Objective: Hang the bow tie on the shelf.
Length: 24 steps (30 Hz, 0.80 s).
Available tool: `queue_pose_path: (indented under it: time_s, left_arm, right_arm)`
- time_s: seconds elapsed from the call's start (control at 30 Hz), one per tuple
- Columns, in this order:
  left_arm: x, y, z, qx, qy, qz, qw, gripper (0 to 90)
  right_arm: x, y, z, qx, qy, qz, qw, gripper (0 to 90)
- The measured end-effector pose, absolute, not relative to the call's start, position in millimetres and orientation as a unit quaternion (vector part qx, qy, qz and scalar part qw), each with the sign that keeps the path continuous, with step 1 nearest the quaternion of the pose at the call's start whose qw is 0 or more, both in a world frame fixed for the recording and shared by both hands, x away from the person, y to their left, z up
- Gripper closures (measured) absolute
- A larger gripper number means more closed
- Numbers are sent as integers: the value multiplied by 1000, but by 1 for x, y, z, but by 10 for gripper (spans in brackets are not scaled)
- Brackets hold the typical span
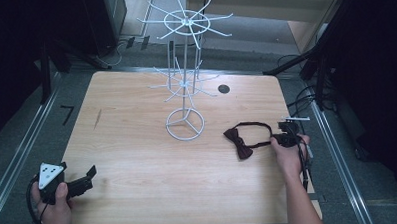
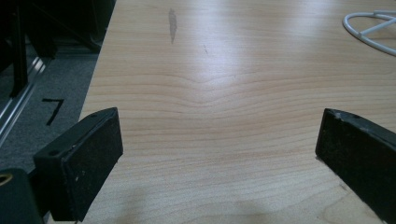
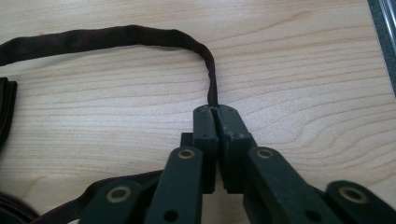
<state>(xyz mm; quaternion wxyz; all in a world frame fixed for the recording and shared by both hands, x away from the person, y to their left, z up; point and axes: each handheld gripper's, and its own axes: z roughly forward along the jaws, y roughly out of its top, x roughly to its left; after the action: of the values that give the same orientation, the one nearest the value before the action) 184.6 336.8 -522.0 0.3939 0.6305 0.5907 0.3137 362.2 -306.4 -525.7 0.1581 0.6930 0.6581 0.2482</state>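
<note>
Presently the right tool (image 3: 215, 112) is closed on the thin strap (image 3: 116, 36) of a dark bow tie (image 1: 238, 141), which lies flat on the counter (image 1: 138, 159) at its right side, the bow itself just left of the hand. The grip takes in only a narrow pinch of strap at the very tips, so a sharp pull or sideways swing could, in this inspector's judgement, let the fabric slide out; the loose loop could also twist or catch as it lifts. The left tool (image 1: 74, 184) rests near the counter's near-left corner, jaws spread wide and holding nothing, well apart from the tie. A white wire display stand (image 1: 184, 77) rises at the middle of the counter, its ring base (image 1: 185, 123) near the bow and its thin arms radiating at two levels. Should the tie be carried toward it, those prongs could snag the strap, and a tug might tip the light frame. A small dark hole (image 1: 223, 89) marks the counter behind the stand.
</note>
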Motion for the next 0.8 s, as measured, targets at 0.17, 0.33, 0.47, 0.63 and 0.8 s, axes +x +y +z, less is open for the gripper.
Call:
queue_pose_path:
  time_s: [0.17, 0.33, 0.47, 0.63, 0.8]
  left_arm:
    - [185, 337, -522, 630, 592, 313, 393, 13]
    - [185, 338, -522, 628, 595, 312, 392, 14]
    - [185, 338, -522, 626, 599, 312, 391, 14]
    - [185, 338, -522, 625, 600, 311, 391, 14]
    - [185, 338, -522, 625, 599, 311, 392, 14]
  right_arm:
    - [361, -303, -525, 675, 678, 241, 165, 900]
    - [356, -299, -518, 660, 675, 269, 191, 900]
    - [346, -288, -500, 618, 675, 328, 237, 900]
    - [336, -271, -480, 556, 680, 383, 286, 900]
    - [330, -259, -464, 528, 675, 414, 306, 900]
